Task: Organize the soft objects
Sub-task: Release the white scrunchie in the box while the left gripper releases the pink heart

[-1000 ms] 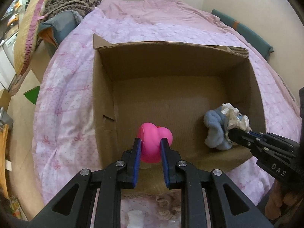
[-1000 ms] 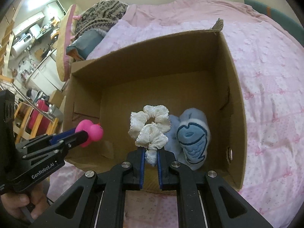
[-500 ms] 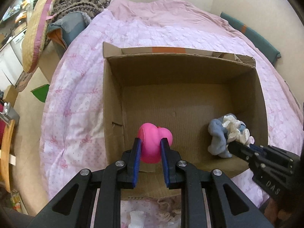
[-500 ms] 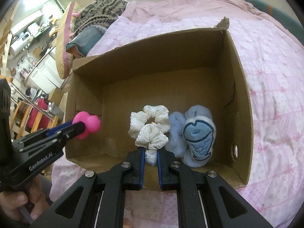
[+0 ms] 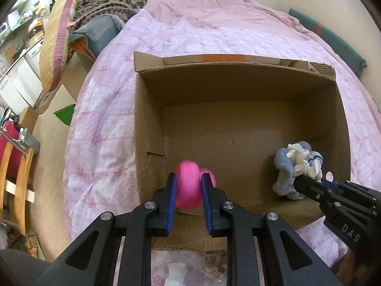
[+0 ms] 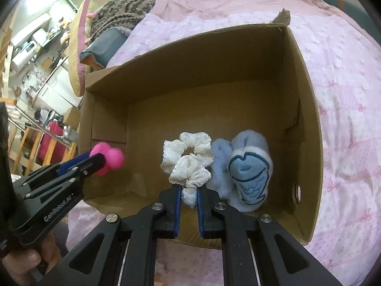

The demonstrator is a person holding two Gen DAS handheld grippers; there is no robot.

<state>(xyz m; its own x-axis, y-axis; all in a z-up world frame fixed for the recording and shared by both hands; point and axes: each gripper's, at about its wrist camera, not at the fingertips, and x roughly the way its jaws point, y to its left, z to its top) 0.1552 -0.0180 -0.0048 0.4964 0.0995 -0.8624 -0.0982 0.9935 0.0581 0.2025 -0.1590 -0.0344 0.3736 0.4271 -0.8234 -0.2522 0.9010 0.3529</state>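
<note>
Both sets of jaws are pinching a load. Your left gripper clamps a pink toy between its blue pads, with the rounded top of the toy standing out past the fingertips. Your right gripper squeezes one end of a white scrunchie, and the ruffled loop stands clear above the pads. You are holding both loads over the near part of an open cardboard box: the toy near the left wall, the scrunchie toward the right side. A blue plush slipper stands on the box floor just to the right of the scrunchie, close beside it or touching it. The box rests on a pink quilt that covers a bed. A patterned knit blanket and a yellow cushion lie at the far left end of the bed.
</note>
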